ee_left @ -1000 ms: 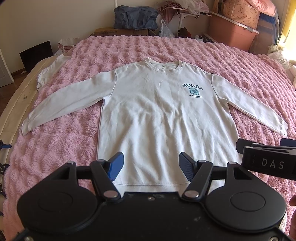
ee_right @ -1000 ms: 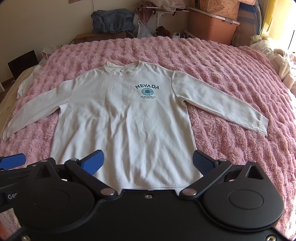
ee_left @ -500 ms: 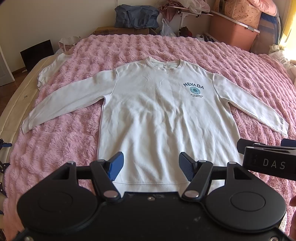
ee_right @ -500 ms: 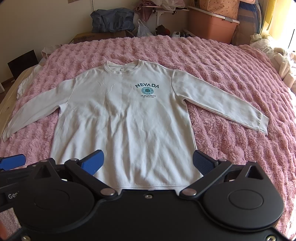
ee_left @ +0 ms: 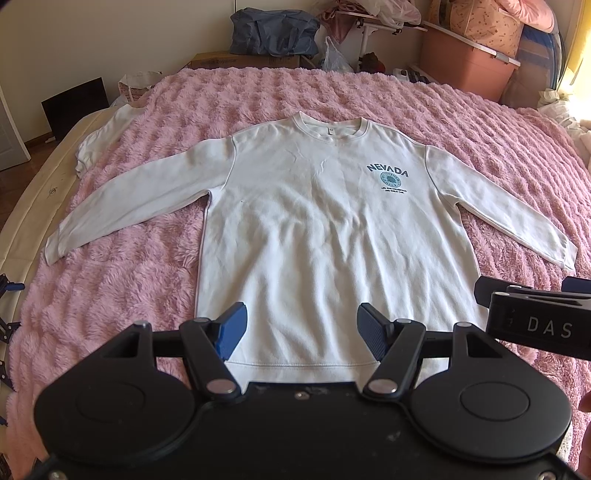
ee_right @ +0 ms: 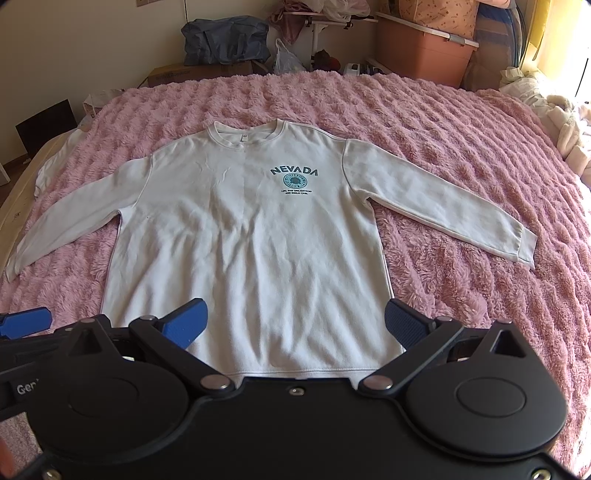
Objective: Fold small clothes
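Observation:
A white long-sleeved sweatshirt (ee_left: 317, 236) (ee_right: 243, 243) with a teal "NEVADA" print lies flat, front up, on a pink fluffy blanket (ee_left: 122, 288) (ee_right: 461, 295). Both sleeves are spread out to the sides. My left gripper (ee_left: 302, 332) hovers open above the bottom hem, nothing between its blue pads. My right gripper (ee_right: 293, 325) is open too, wider, over the hem's right part. The right gripper's body (ee_left: 535, 325) shows at the right edge of the left wrist view. A blue pad (ee_right: 22, 321) of the left gripper shows at the left edge of the right wrist view.
Another white garment (ee_left: 99, 140) lies at the blanket's far left edge. Beyond the bed stand a dark blue bag (ee_left: 273, 33) on a cardboard box, a pink storage bin (ee_left: 465, 70) and clutter along the wall. Light bedding (ee_right: 565, 122) is piled at the right.
Both views have shifted slightly, the sweatshirt sitting a touch lower and closer. Both grippers stay open and the garment has not moved.

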{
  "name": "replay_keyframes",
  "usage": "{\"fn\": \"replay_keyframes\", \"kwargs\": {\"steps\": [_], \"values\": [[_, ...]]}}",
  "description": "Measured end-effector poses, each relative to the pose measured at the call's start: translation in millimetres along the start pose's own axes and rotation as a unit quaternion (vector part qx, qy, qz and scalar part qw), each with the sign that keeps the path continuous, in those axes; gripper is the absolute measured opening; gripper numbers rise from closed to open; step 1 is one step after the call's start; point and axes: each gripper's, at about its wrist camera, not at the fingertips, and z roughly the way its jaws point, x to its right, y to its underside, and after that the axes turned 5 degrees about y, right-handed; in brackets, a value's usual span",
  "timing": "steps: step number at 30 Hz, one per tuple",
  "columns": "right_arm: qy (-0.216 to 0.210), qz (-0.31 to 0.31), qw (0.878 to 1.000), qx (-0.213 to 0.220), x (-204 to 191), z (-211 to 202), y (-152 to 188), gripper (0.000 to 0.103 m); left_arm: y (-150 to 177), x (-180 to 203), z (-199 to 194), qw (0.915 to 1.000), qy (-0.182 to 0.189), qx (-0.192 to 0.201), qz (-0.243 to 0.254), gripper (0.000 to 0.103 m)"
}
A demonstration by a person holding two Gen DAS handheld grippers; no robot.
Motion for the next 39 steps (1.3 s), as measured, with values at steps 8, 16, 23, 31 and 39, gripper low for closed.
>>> {"fn": "replay_keyframes", "kwargs": {"steps": [8, 16, 23, 31, 39], "values": [[0.000, 0.000, 1.000, -0.001, 0, -1, -1, 0.103, 0, 0, 4, 1.0000, -0.001, -0.004, -0.001, 0.069], [0.002, 0.002, 1.000, -0.007, 0, 8, 6, 0.103, 0, -1, 18, 0.9999, 0.000, -0.014, -0.002, 0.069], [-0.008, 0.011, 1.000, -0.009, 5, 20, 4, 0.103, -7, -1, 35, 0.9999, 0.001, -0.016, 0.004, 0.069], [-0.022, 0.024, 0.999, 0.033, 35, 55, 9, 0.103, -36, 22, 80, 0.9986, 0.020, -0.019, 0.045, 0.069], [0.088, 0.050, 0.992, 0.071, 113, 91, -2, 0.103, -83, 73, 143, 0.9934, 0.072, 0.008, 0.089, 0.069]]}}
